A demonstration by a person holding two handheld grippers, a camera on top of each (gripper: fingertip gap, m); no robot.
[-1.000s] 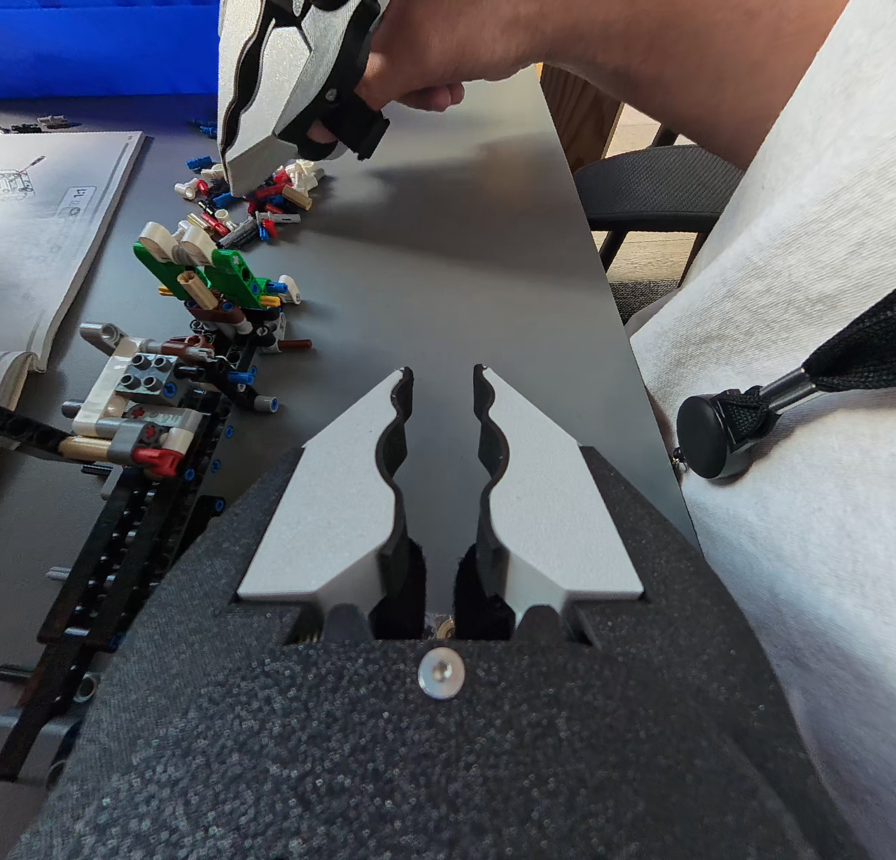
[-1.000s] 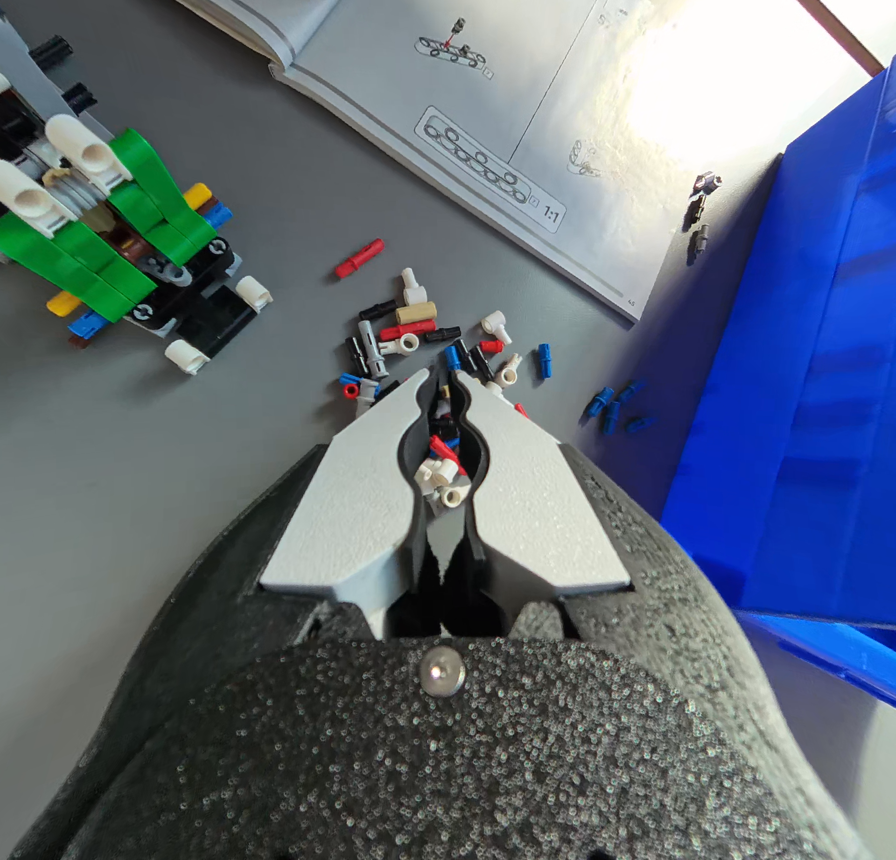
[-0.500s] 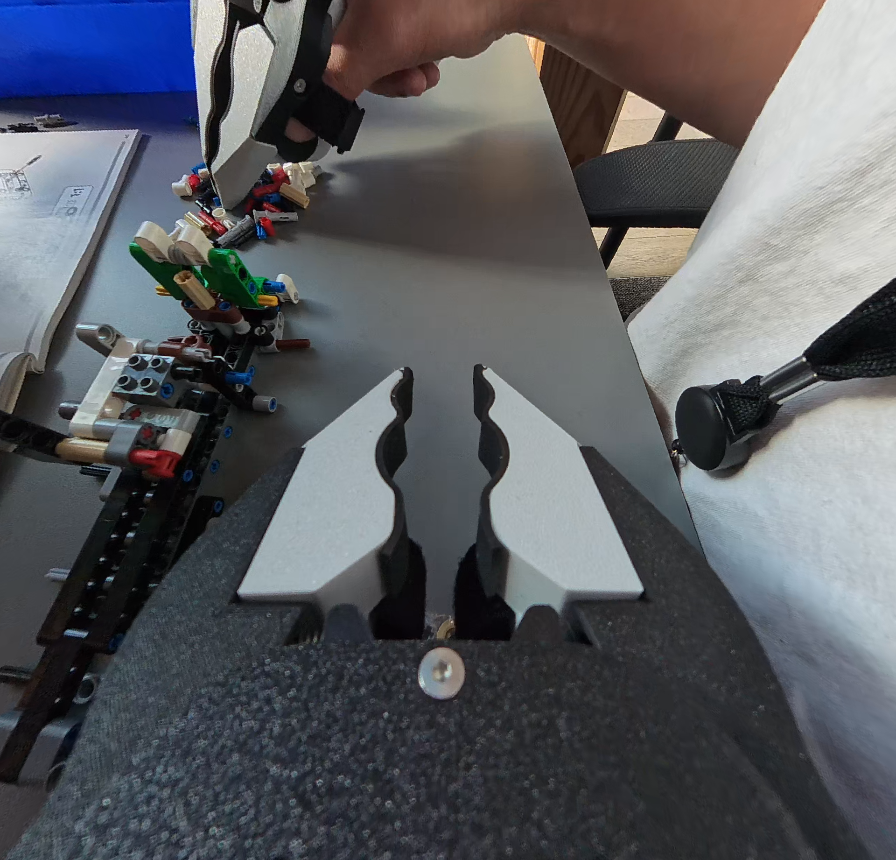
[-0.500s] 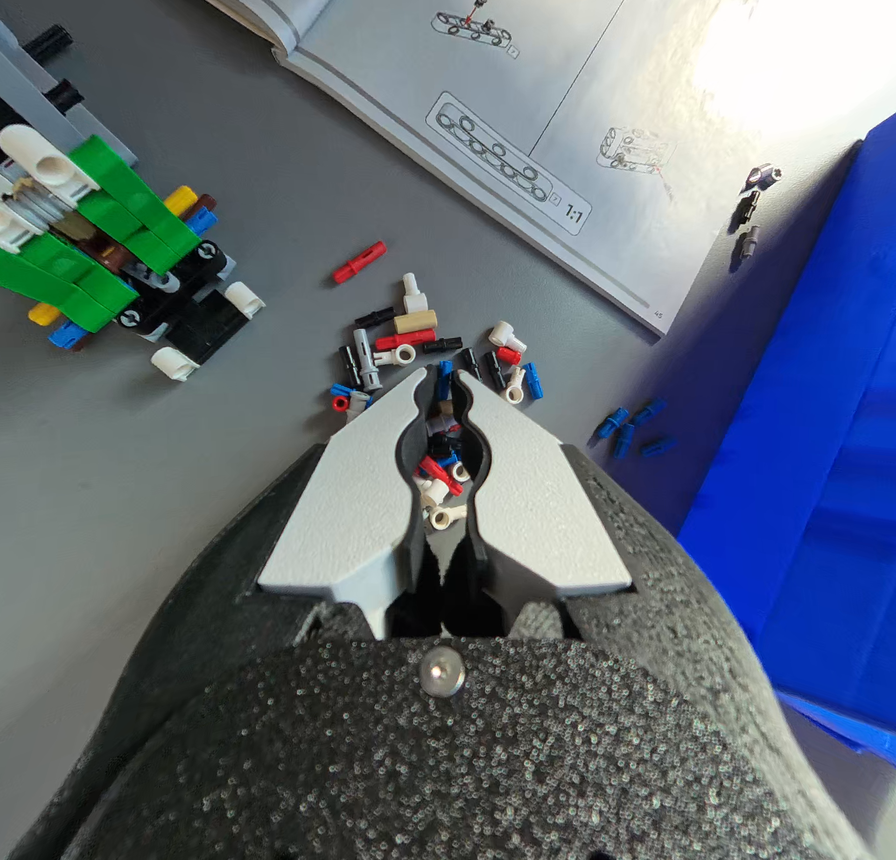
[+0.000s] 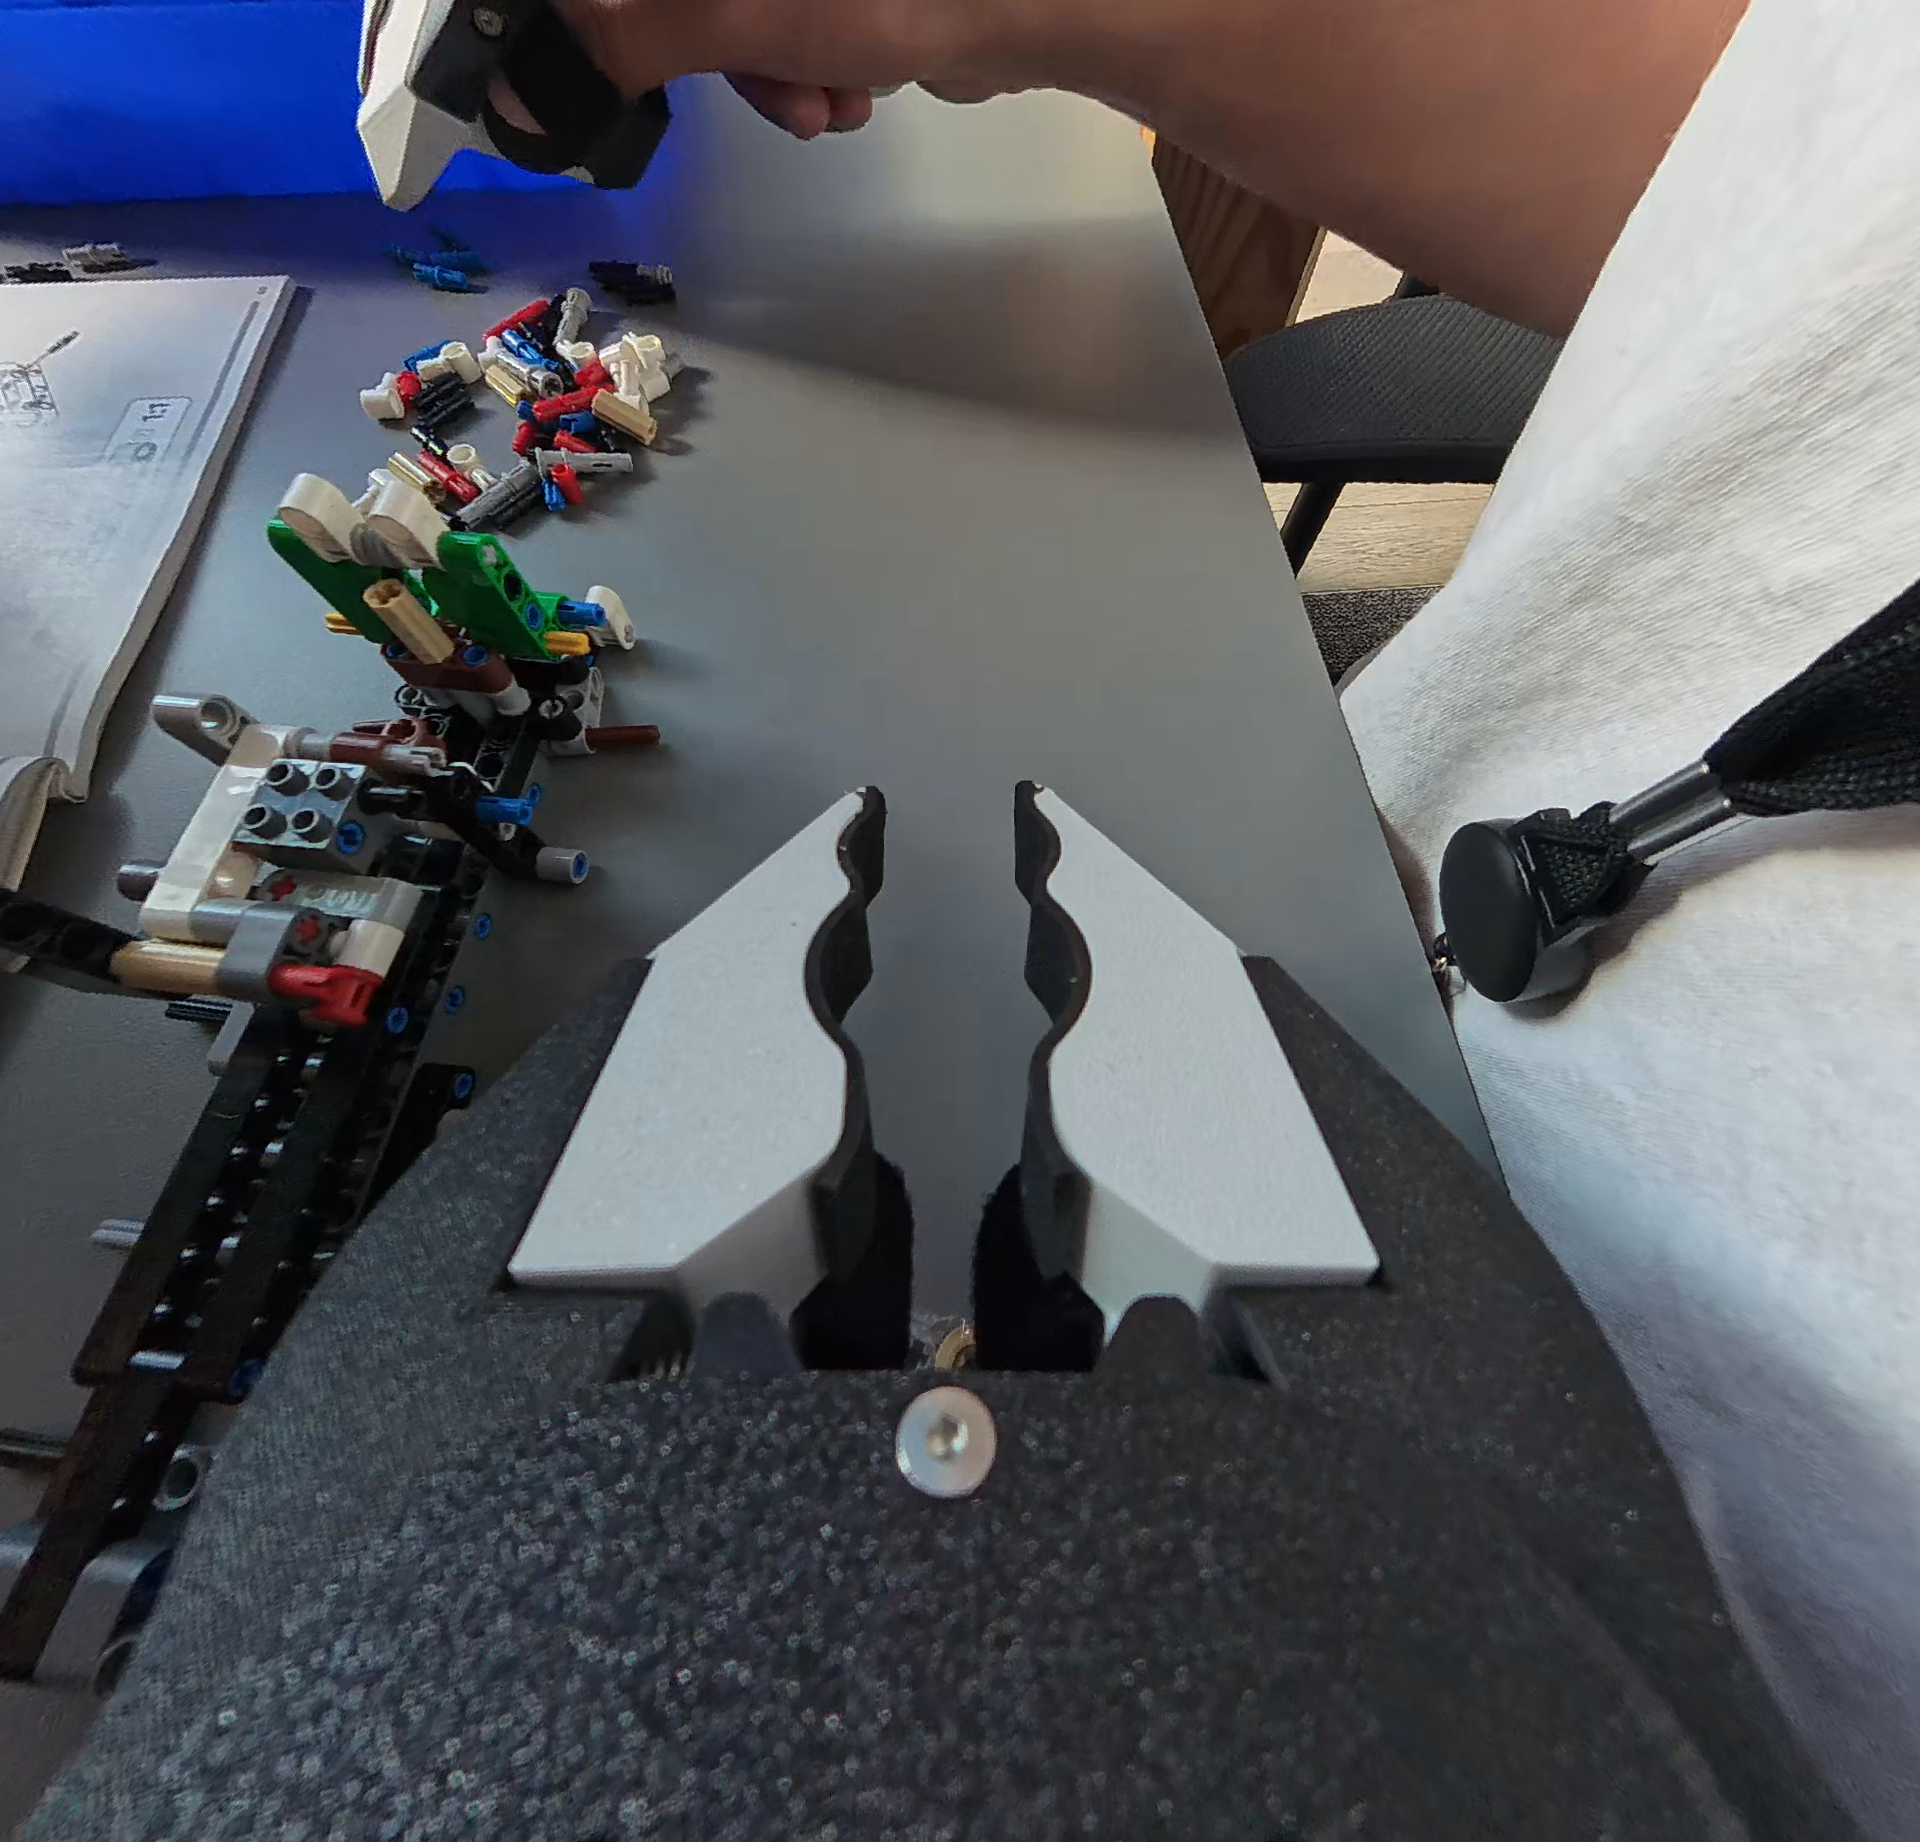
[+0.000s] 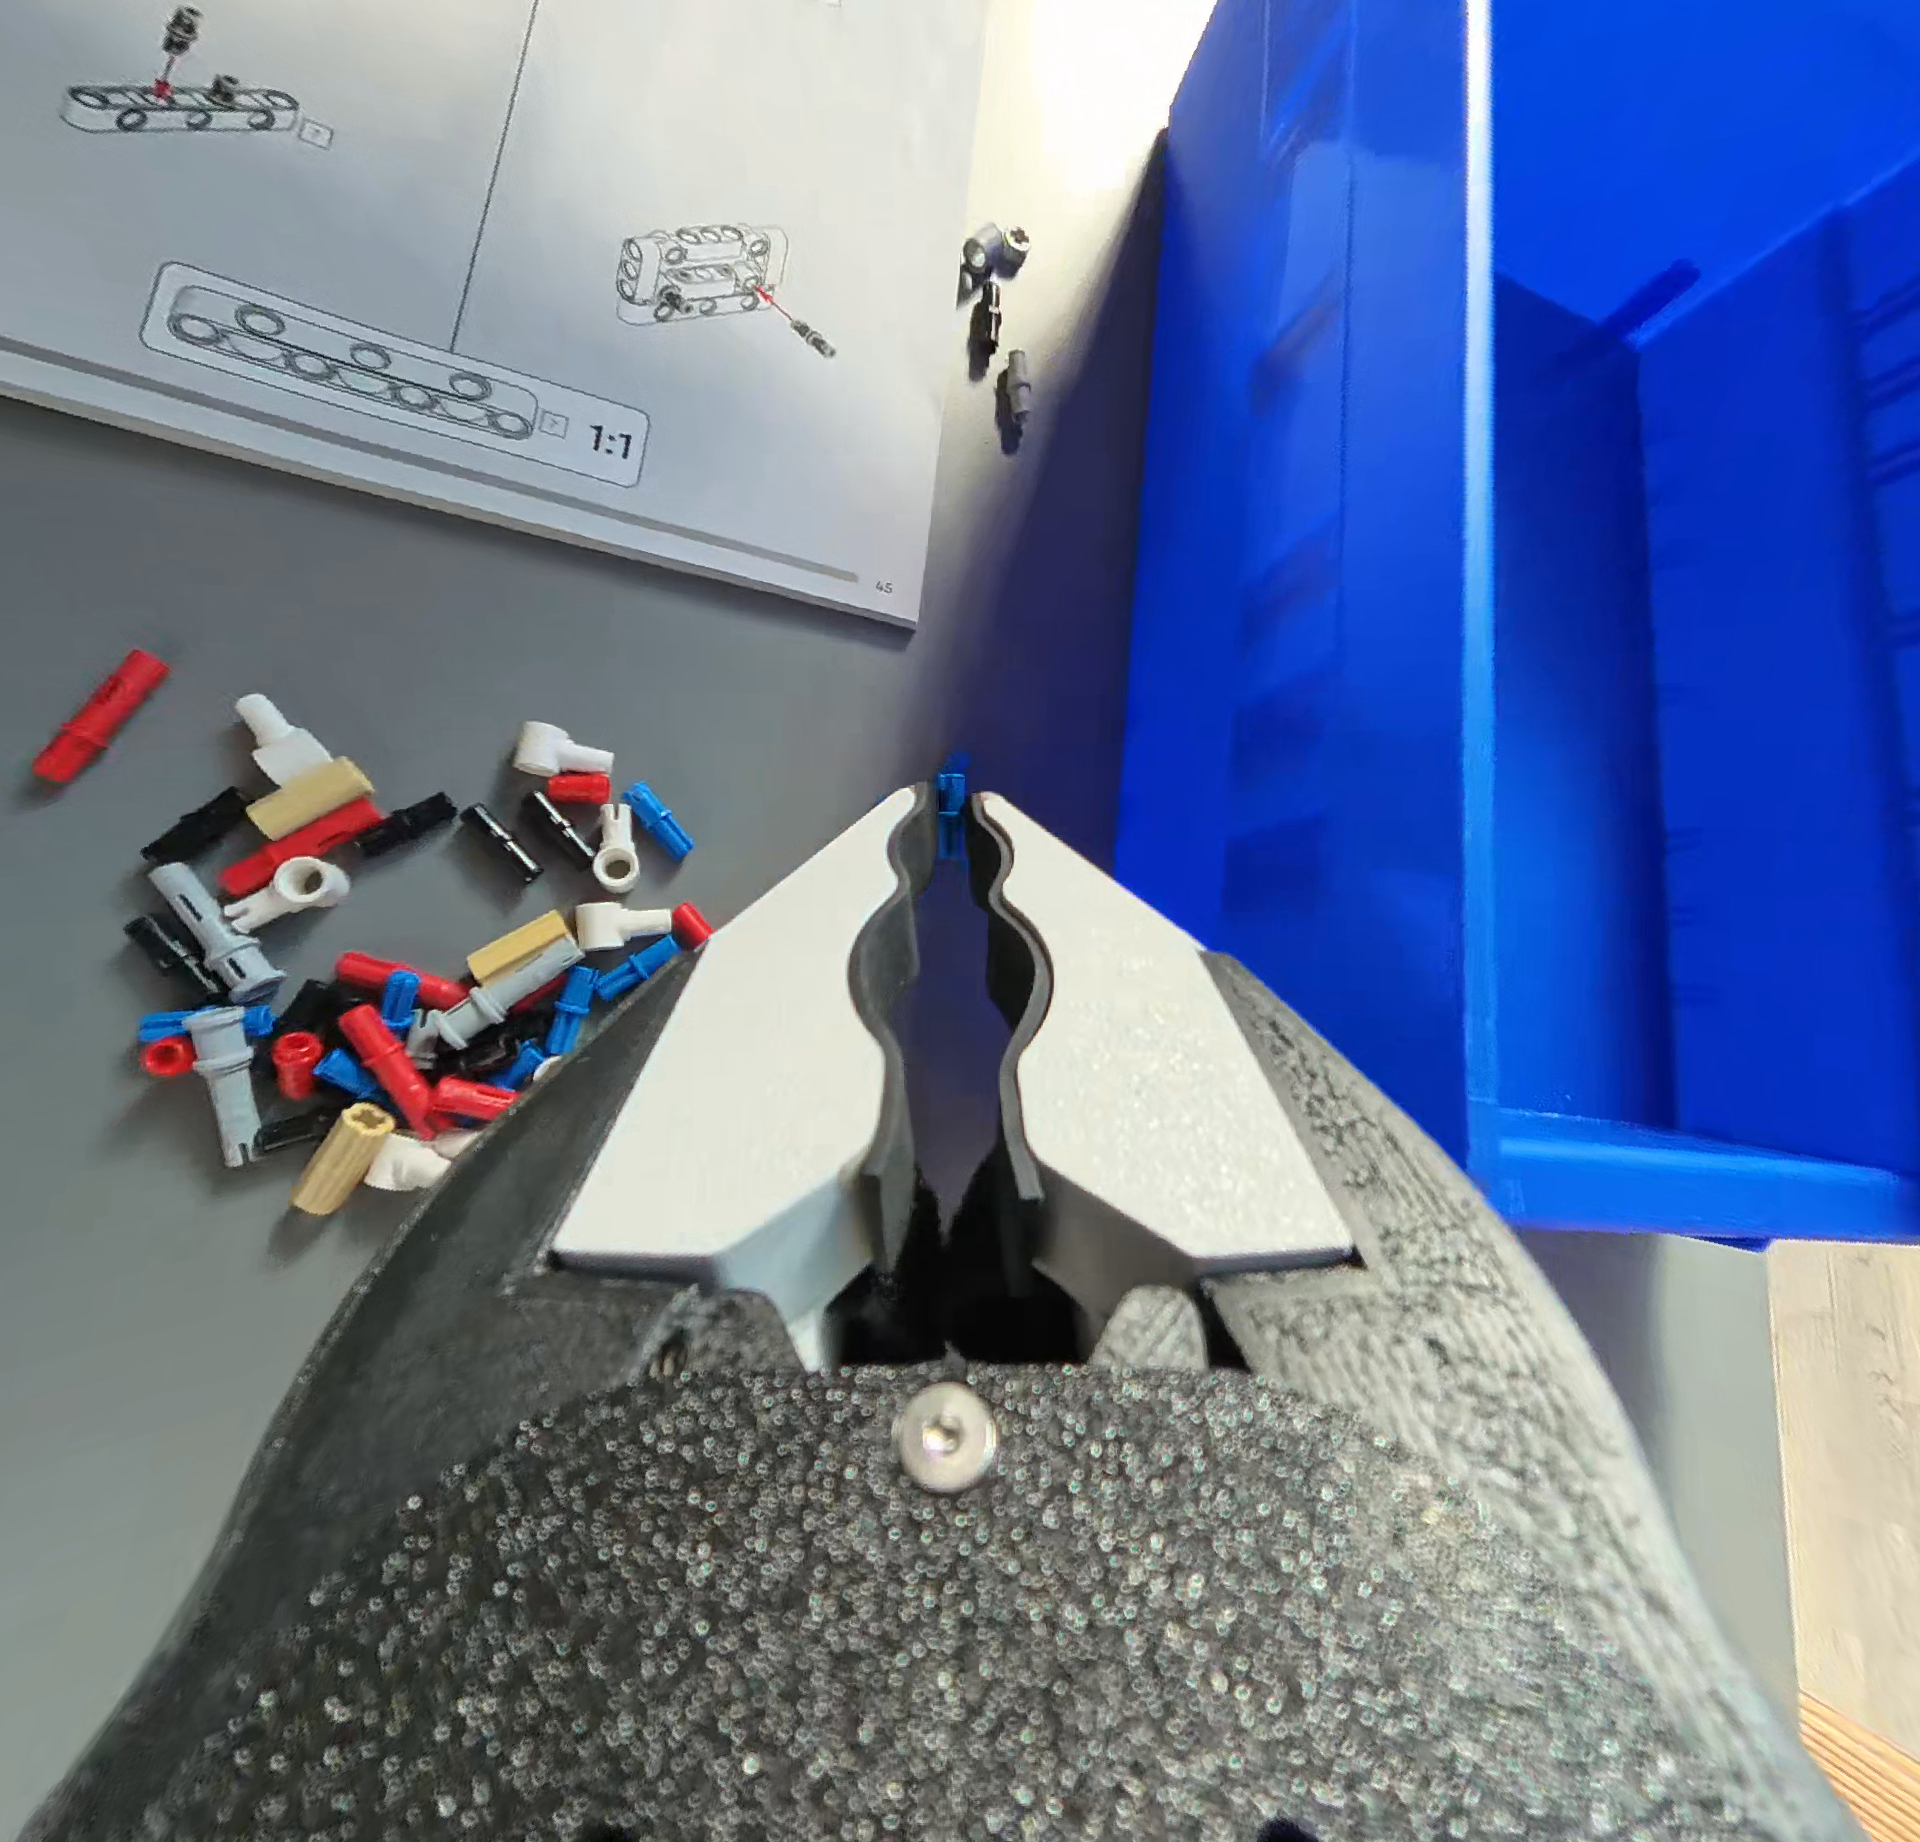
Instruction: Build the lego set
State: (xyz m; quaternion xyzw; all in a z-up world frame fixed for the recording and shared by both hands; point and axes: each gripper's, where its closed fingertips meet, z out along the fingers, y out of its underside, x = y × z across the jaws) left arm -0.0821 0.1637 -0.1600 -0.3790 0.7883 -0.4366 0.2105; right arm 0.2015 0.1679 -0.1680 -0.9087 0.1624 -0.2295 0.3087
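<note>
Pinching a small blue plastic connector pin [image 6: 950, 813] at its very fingertips beside the blue plastic bin [image 6: 1351, 649], the right gripper [image 6: 948, 805] holds something light, stiff and probably slippery, best clamped mid-shaft, while the left gripper [image 5: 948, 795] hangs open and empty over the grey table [image 5: 935, 545].

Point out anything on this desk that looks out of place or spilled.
Small pins and connectors lie loosely heaped on the grey table, and a few dark pins have strayed beside the blue bin. Nothing looks damaged.
</note>
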